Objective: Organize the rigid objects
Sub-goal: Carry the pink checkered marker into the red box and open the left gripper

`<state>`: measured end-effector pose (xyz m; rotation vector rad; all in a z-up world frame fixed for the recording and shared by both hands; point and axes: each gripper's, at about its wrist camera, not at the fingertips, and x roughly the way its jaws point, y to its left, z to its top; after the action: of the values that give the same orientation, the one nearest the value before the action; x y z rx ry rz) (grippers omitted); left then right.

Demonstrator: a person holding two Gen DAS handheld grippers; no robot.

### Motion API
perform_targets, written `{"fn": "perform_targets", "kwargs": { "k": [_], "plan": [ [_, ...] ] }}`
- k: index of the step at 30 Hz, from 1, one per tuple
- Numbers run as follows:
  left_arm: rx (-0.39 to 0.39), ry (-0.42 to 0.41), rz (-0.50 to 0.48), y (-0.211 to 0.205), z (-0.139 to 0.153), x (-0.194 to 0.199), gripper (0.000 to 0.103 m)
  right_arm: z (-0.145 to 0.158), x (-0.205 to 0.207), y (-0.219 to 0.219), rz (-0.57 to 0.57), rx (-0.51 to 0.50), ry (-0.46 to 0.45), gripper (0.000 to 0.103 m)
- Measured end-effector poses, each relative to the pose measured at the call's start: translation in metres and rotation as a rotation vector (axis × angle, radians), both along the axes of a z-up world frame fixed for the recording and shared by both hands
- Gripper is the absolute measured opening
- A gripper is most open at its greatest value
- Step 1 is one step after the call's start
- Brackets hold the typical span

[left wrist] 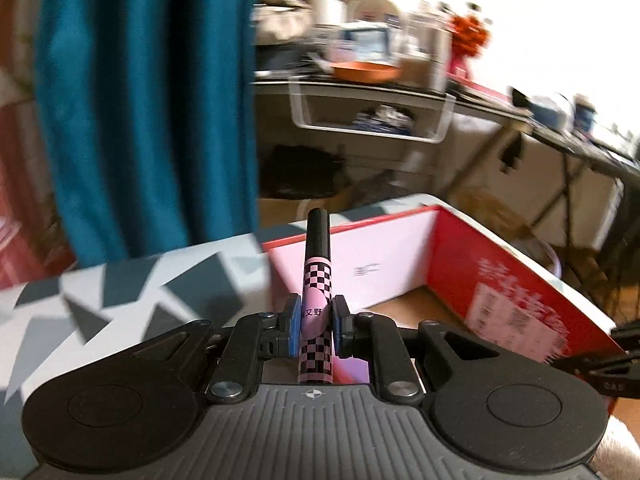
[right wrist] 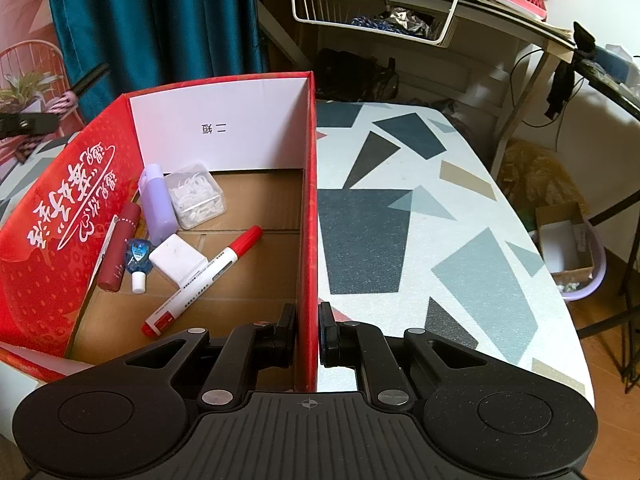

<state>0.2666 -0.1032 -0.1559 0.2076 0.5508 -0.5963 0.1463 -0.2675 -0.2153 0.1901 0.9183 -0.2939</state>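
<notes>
left gripper (left wrist: pixel 316 328): its two fingers are squeezed tight on a pink tube with black checks (left wrist: pixel 317 312). the tube has a black cap and points up and away, held in the air by the near end of the red box (left wrist: pixel 452 264).
right gripper (right wrist: pixel 308 334): its fingers pinch the right wall of the red box, one finger inside and one outside.
red box: it sits open on the table (right wrist: pixel 440 216), with a brown floor and a white far wall.
inside the box: a red-capped white marker (right wrist: pixel 204 280) lies slanted in the middle. a small white block (right wrist: pixel 176 260) touches it. just beside that are a little blue bottle with a white cap (right wrist: pixel 138 264), a dark red tube (right wrist: pixel 120 248), a light purple bottle (right wrist: pixel 157 204) and a clear case of white bits (right wrist: pixel 196 194), all bunched at the left side.
table: white top with grey, blue and tan shapes.
behind: a blue curtain (right wrist: pixel 160 20), and a desk with a white wire basket (right wrist: pixel 372 16) hung under it.
</notes>
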Motion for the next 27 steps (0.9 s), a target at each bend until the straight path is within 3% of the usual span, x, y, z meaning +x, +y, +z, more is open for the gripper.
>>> {"fn": "perform_targets", "kwargs": {
  "k": [4,11,22,27],
  "plan": [
    [0.058,-0.002,-0.056,-0.026,-0.013,0.005,0.017,0.0,0.0,0.0,0.002,0.001,0.0,0.01],
    [0.122,0.048,-0.068,-0.048,-0.033,0.026,0.017,0.0,0.0,-0.001,0.007,0.006,0.001,0.01],
    [0.121,0.091,-0.075,-0.043,-0.037,0.038,0.017,0.0,0.0,-0.001,0.007,0.006,0.002,0.011],
    [0.079,0.086,-0.048,-0.031,-0.029,0.038,0.017,0.0,0.0,-0.001,0.007,0.006,0.002,0.011]
  ]
}}
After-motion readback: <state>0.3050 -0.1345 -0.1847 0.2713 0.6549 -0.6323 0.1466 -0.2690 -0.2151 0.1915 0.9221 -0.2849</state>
